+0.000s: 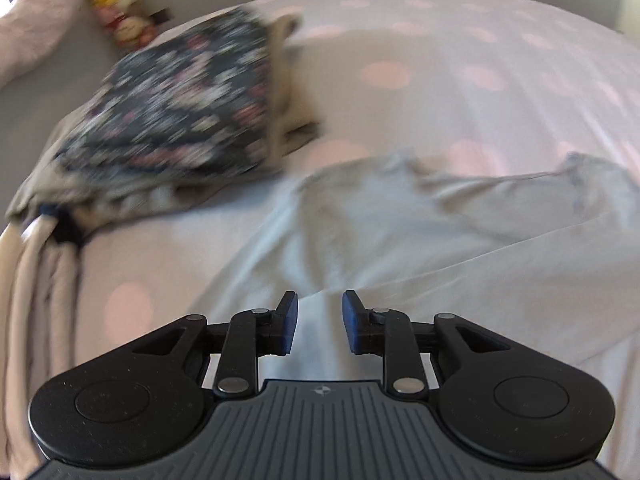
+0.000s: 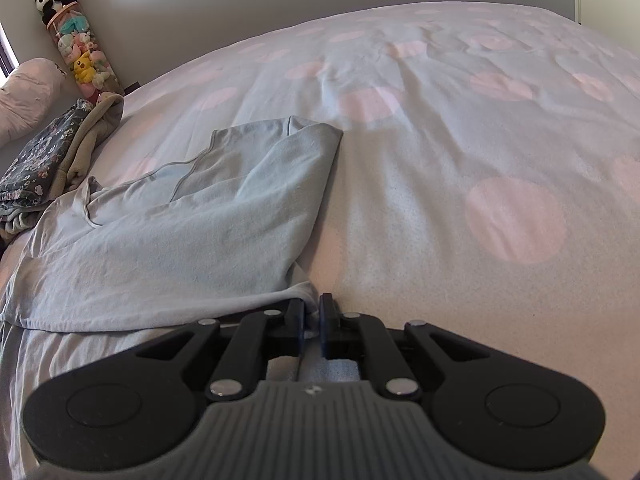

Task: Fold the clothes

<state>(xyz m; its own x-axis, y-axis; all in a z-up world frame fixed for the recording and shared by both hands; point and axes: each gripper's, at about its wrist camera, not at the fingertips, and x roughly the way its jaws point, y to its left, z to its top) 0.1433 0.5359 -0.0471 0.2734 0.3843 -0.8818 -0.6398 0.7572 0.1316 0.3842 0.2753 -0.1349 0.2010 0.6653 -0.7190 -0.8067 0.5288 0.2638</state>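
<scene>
A light blue garment [image 2: 180,232] lies partly folded on the bed, one side doubled over with a hem running across it. My right gripper [image 2: 313,312] is shut on the garment's near right corner, and a little cloth shows between its pads. In the left wrist view the same light blue garment [image 1: 400,232] spreads out below and ahead. My left gripper [image 1: 320,312] hovers over it, its blue pads apart and nothing pinched between them. That view is blurred.
The bed cover [image 2: 480,160] is pale with pink dots. A stack of clothes with a dark floral piece [image 1: 172,108] on top sits at the left. A tube of plush toys [image 2: 80,52] and a pink pillow [image 2: 28,92] stand by the wall. Pale cloth [image 1: 36,280] hangs at the left edge.
</scene>
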